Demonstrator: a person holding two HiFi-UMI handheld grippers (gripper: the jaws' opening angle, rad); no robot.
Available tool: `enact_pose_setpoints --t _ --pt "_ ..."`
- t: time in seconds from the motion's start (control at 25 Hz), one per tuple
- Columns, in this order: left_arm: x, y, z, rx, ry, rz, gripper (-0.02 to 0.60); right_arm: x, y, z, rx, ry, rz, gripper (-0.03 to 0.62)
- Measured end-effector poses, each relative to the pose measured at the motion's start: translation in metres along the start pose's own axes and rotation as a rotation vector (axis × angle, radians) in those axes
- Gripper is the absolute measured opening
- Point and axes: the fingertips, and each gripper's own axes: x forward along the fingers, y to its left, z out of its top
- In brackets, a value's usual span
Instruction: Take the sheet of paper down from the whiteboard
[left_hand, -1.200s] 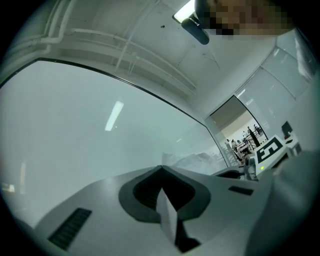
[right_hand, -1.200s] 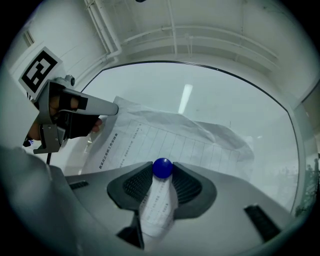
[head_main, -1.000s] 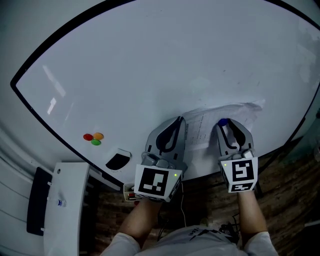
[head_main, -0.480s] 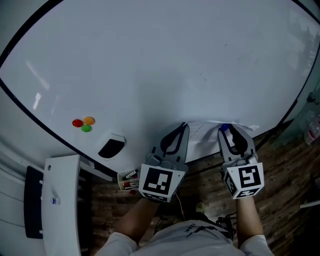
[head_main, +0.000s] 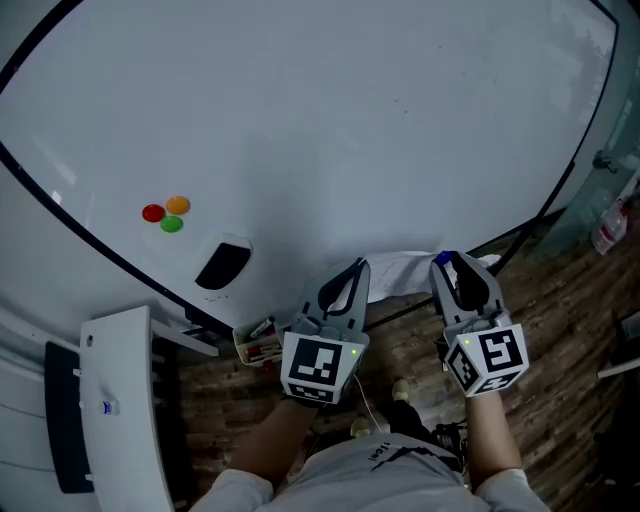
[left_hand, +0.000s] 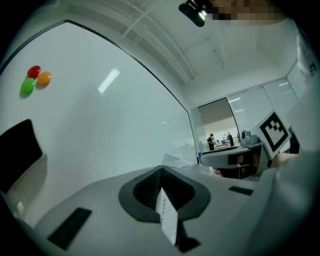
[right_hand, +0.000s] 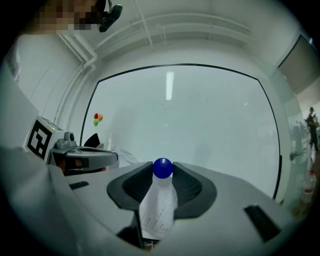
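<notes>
The white sheet of paper (head_main: 405, 270) hangs crumpled between my two grippers at the lower edge of the whiteboard (head_main: 330, 120). My left gripper (head_main: 356, 268) is shut on the sheet's left end; in the left gripper view a strip of paper (left_hand: 167, 220) runs back from the closed jaws (left_hand: 161, 169). My right gripper (head_main: 448, 262) is shut on the right end together with a round blue magnet (head_main: 444, 258). In the right gripper view the blue magnet (right_hand: 162, 168) sits pinched at the tips (right_hand: 162, 176), with the paper (right_hand: 157, 210) trailing below it.
Red, orange and green magnets (head_main: 165, 213) and a black eraser (head_main: 222, 263) stay on the board at the left. A small box of markers (head_main: 258, 345) sits under the board's edge. A white stand (head_main: 120, 400) is at lower left, a bottle (head_main: 607, 225) at far right, wooden floor below.
Both grippers have come down together with the paper, from the board's face to its bottom edge. The sheet now looks smaller and more bunched between them.
</notes>
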Motion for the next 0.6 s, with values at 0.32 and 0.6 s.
enact_pose_setpoints --t 0.32,0.6 --pt "-0.025 -0.016 -0.016 -0.013 0.023 -0.034 0.012 -0.027 0.013 -0.015 0.023 0.013 -0.027 0.13" --pt "-0.034 -0.027 -0.014 -0.009 0.022 -0.05 0.012 -0.04 0.018 -0.007 -0.028 0.002 -0.039 0.129"
